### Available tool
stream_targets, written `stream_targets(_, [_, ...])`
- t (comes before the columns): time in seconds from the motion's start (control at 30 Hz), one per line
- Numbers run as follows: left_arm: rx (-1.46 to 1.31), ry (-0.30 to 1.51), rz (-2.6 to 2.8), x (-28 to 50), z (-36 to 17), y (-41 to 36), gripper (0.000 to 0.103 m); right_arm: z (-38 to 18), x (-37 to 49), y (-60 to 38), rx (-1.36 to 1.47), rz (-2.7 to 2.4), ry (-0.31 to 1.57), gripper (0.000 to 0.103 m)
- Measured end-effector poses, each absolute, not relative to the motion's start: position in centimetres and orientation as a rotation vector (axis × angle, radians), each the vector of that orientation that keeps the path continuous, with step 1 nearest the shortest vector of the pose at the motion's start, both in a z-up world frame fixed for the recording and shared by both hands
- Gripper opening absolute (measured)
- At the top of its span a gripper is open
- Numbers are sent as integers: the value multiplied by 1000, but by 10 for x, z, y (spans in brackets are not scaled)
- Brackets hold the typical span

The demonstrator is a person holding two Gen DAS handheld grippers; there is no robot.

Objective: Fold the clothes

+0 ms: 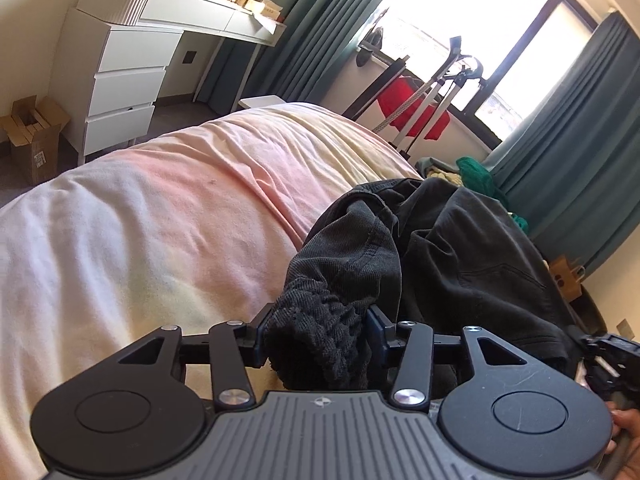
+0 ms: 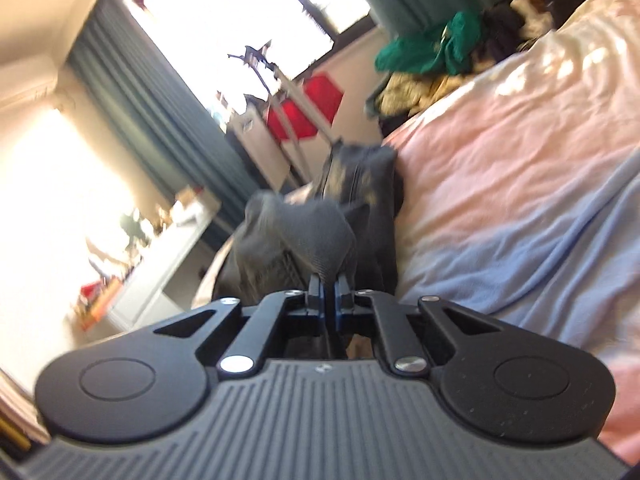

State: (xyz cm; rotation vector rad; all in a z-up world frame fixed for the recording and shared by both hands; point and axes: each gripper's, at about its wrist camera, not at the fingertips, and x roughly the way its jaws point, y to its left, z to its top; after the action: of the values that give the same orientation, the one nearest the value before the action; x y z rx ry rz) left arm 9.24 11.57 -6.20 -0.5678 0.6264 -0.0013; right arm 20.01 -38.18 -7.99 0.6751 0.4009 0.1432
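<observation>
A black garment [image 1: 440, 248] with a ribbed elastic band lies crumpled at the right side of the bed. My left gripper [image 1: 318, 334] has its jaws wide apart with a thick bunch of the ribbed band between them, pressed on both sides. My right gripper [image 2: 329, 294] is shut on a thin edge of the same black garment [image 2: 320, 220], which rises in a blurred fold in front of it. The right gripper's body also shows in the left wrist view [image 1: 608, 360] at the right edge.
The bed [image 1: 160, 220] has a pink, cream and pale blue sheet. A white dresser and desk [image 1: 124, 76] stand at the far left, a cardboard box [image 1: 32, 136] beside them. A rack with a red cloth [image 1: 416, 104] stands by the window. A pile of clothes [image 2: 432, 52], some green, lies beyond the bed.
</observation>
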Motion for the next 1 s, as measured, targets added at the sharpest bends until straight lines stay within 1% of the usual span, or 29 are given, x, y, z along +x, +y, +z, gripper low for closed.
stream_targets(0.17, [-554, 620, -10, 83, -58, 115, 48, -72, 152, -416, 653, -107, 364, 3])
stream_targets(0.27, [-534, 606, -6, 76, -55, 114, 48, -91, 144, -442, 813, -39, 467, 4])
stream_targets(0.33, [-539, 599, -6, 73, -53, 116, 48, -104, 138, -443, 901, 42, 535, 5])
stream_targets(0.47, [-547, 586, -5, 67, -50, 120, 49, -108, 125, -416, 826, -6, 650, 10])
stream_targets(0.53, [-542, 580, -7, 66, -50, 119, 51, -110, 123, -399, 795, 8, 699, 30])
stream_targets(0.57, [-538, 577, -9, 65, -49, 119, 52, -112, 122, -390, 782, 17, 720, 62])
stream_targets(0.6, [-535, 575, -11, 65, -49, 118, 54, -114, 120, -381, 774, 25, 736, 77])
stream_targets(0.63, [-527, 572, -10, 66, -49, 118, 55, -116, 116, -374, 775, 32, 740, 85])
stream_targets(0.67, [-517, 572, -7, 67, -50, 117, 55, -117, 115, -368, 774, 36, 743, 84])
stream_targets(0.8, [-487, 579, 4, 72, -55, 114, 61, -124, 114, -344, 688, 45, 748, 84])
stream_targets(0.9, [-490, 587, 0, 77, -57, 113, 62, -133, 118, -332, 588, 58, 760, 84])
stream_targets(1.0, [-490, 593, -5, 81, -61, 112, 66, -145, 127, -331, 611, 112, 794, 85])
